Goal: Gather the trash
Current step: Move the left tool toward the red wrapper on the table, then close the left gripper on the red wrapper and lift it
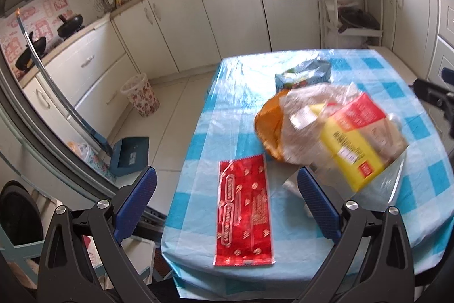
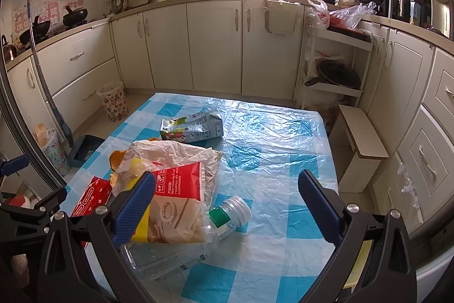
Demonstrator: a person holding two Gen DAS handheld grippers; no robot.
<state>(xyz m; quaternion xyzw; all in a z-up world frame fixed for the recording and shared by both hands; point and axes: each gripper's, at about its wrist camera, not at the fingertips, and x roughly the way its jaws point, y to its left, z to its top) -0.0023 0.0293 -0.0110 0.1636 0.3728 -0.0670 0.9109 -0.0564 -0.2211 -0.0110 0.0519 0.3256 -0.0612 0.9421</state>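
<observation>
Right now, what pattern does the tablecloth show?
Blue and white checks on the tablecloth, clearest in the right wrist view.

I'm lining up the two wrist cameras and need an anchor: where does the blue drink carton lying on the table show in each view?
Left wrist: blue drink carton sits right of centre in the upper half, at the table's far end behind the crumpled bag pile.
Right wrist: it lies left of centre, mid-height, beyond the same pile.
Shared landmark: the floral waste bin on the floor, left of the table.
</observation>
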